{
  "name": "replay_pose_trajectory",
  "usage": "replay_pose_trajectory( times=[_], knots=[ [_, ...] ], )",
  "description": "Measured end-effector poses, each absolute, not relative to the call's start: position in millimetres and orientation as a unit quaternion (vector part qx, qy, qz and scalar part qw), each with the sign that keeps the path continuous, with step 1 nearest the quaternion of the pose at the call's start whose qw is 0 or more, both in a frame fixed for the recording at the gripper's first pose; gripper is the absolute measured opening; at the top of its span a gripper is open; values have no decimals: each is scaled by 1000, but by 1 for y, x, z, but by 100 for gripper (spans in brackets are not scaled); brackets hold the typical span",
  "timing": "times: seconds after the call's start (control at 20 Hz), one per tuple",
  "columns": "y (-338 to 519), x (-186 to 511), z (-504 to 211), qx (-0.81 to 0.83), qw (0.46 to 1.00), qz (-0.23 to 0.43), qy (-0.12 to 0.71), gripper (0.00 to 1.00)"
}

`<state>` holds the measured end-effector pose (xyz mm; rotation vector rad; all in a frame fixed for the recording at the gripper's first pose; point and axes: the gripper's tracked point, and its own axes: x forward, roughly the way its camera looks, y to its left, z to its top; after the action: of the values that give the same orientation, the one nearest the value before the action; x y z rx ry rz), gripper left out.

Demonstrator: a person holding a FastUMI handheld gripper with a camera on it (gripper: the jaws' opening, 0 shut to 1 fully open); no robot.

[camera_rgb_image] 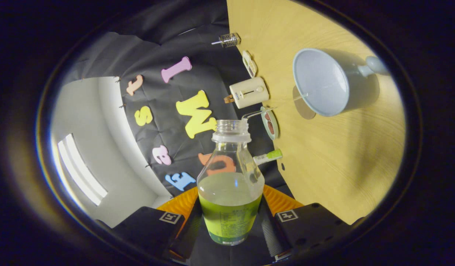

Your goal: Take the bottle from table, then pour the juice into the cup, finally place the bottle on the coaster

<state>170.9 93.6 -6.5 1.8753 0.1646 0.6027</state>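
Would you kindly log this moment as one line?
claw: shut on bottle | bottle: uncapped, tilted toward cup | cup: on table

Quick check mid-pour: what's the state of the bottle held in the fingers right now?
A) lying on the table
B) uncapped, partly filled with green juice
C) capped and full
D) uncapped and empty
B: the bottle sits clamped between both fingers of the gripper, its neck open with no cap, and green juice fills only its lower part, with the cup beyond it.

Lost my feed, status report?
Hand-held gripper shut on bottle, tilted, uncapped, juice inside. Cup ahead, looks empty. Nothing between them.
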Motion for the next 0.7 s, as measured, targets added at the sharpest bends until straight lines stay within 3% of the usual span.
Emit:
replay_pose_trajectory(
  times=[0.35, 0.7],
  knots=[
    [81, 170, -8, 829, 495, 248, 79, 79],
    [77, 168, -2, 834, 478, 262, 86, 79]
  ],
)
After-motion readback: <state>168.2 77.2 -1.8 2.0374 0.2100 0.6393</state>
